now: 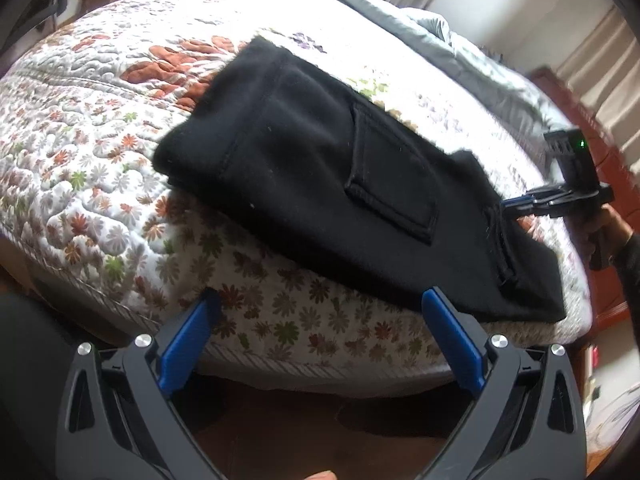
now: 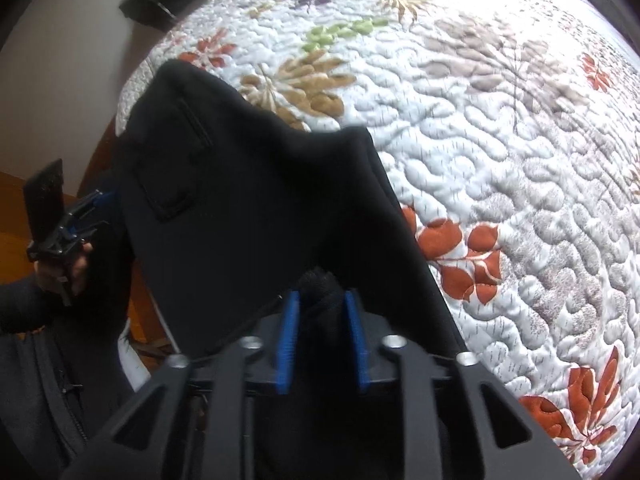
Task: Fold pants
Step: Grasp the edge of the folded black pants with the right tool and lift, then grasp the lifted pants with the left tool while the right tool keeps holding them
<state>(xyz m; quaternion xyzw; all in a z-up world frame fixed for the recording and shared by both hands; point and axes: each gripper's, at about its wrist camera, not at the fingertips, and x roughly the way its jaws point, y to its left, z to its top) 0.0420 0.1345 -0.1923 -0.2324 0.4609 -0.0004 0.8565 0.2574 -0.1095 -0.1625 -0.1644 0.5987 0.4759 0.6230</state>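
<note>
Black pants [image 1: 304, 168] lie folded on a floral quilted bed [image 1: 100, 152], back pocket up, near the front edge. My left gripper [image 1: 322, 300] is open wide just short of the pants' near edge, with nothing between its blue pads [image 1: 192, 332]. In the right wrist view the pants [image 2: 240, 208] stretch away from my right gripper [image 2: 322, 300]. Its jaws stand partly apart, and a loose hump of black cloth sits between its pads [image 2: 290, 336]. The left wrist view shows the right gripper [image 1: 506, 205] at the waistband end. The left gripper [image 2: 102, 200] shows at the pants' left edge.
The quilt [image 2: 500, 160] spreads wide to the right of the pants. A grey duvet [image 1: 420, 28] lies bunched along the far side. Wooden floor [image 1: 320, 440] runs below the mattress edge. A red-brown bed frame [image 1: 612, 168] and curtains [image 1: 592, 60] stand at the right.
</note>
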